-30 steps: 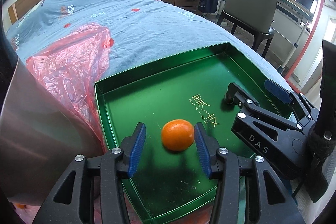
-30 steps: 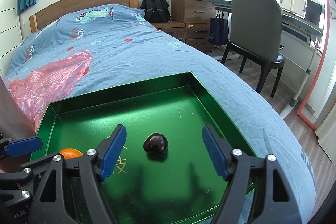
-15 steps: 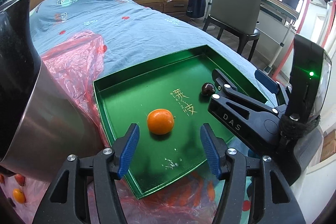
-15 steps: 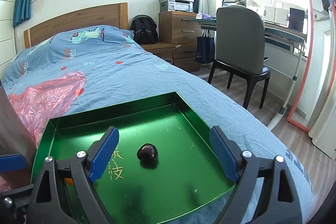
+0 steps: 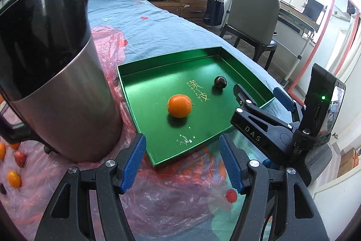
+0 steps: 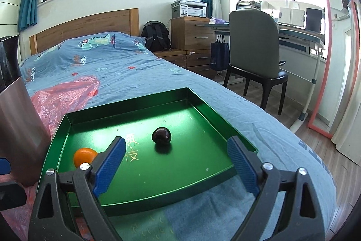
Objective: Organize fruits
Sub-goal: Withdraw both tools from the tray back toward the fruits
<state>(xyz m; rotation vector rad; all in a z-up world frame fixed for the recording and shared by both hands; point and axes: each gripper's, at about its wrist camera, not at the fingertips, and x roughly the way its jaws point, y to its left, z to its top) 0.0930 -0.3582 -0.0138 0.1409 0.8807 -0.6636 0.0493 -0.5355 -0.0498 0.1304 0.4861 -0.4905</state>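
Probably light and firm, the orange fruit [image 5: 179, 105]: round, smooth, glossy peel, likely to roll on the slick green tray [image 5: 158, 67] if nudged; best pinched across its widest middle, pads on opposite sides, with gentle pressure so as not to bruise. Smaller still and more delicate, the dark fruit [image 6: 161, 136]: shiny, near black, cherry-like, apt to slip out or squash under a hard squeeze, so better taken low around its belly. Both resting loose on the tray floor, well apart from each other, the orange one nearer the metal jug [image 5: 52, 73], the dark one beyond the gold lettering toward the far right wall. More small orange and red fruits [image 5: 13, 177] scattered on the pink plastic sheet [image 5: 108, 44] at the jug's foot, likely next to be gathered. Left gripper [image 5: 182, 164] empty, jaws opening, hanging over the tray's near corner with nothing between them. Right gripper [image 6: 176, 162] spread wide and empty, poised over the tray's near edge, the dark fruit ahead of it but untouched.
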